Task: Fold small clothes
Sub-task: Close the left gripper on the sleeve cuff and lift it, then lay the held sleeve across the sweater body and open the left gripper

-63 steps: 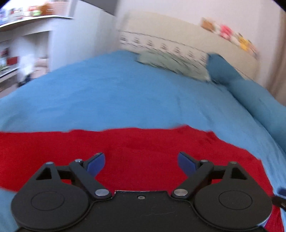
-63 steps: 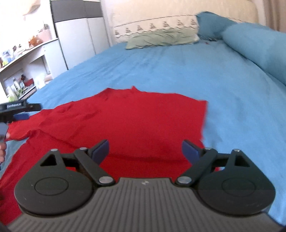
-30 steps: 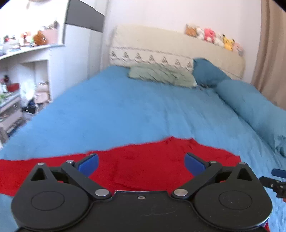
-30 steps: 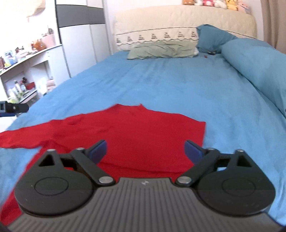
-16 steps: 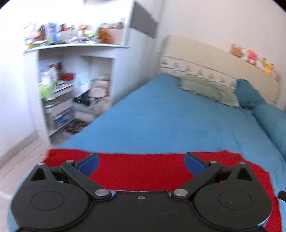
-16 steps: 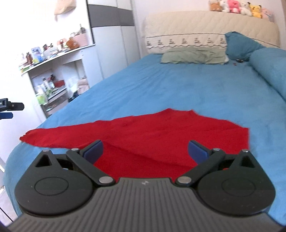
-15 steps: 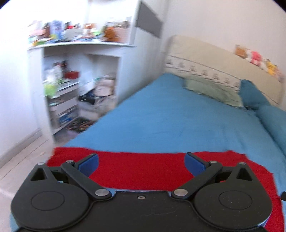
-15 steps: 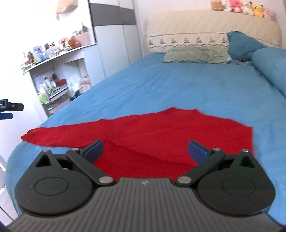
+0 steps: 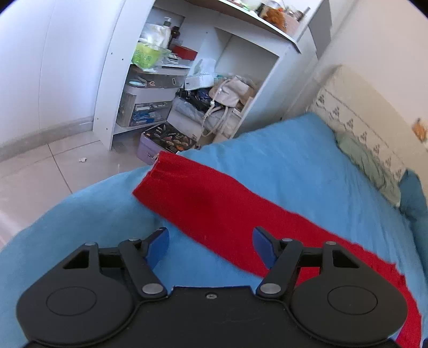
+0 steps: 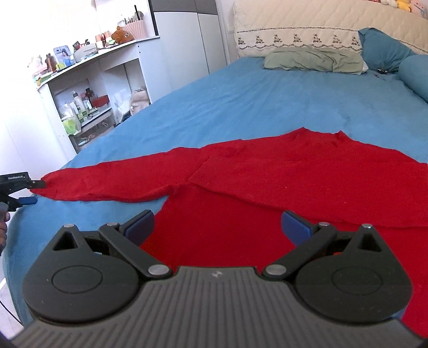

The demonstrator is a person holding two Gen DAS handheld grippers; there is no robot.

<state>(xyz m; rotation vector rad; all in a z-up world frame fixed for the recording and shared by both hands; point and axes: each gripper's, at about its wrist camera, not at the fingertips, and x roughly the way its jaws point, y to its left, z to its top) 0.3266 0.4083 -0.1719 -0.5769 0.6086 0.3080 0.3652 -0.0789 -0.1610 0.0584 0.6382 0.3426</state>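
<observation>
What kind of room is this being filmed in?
Most likely a bedroom in someone's home. A wide bed with a blue cover fills most of the view, a padded headboard and green pillow sit at its far end, and cluttered white shelves stand alongside.

The left black two-finger gripper with blue pads (image 9: 210, 245) tilts downward and is rolled to one side. Its jaws have just been closing, yet they stand apart with nothing pressed between them. From the right wrist view its tips (image 10: 28, 192) show at the far left edge, with part of a hand (image 10: 3, 230) below. The right black gripper with a ribbed grey body (image 10: 217, 227) also points downward, jaws spread wide and empty.
</observation>
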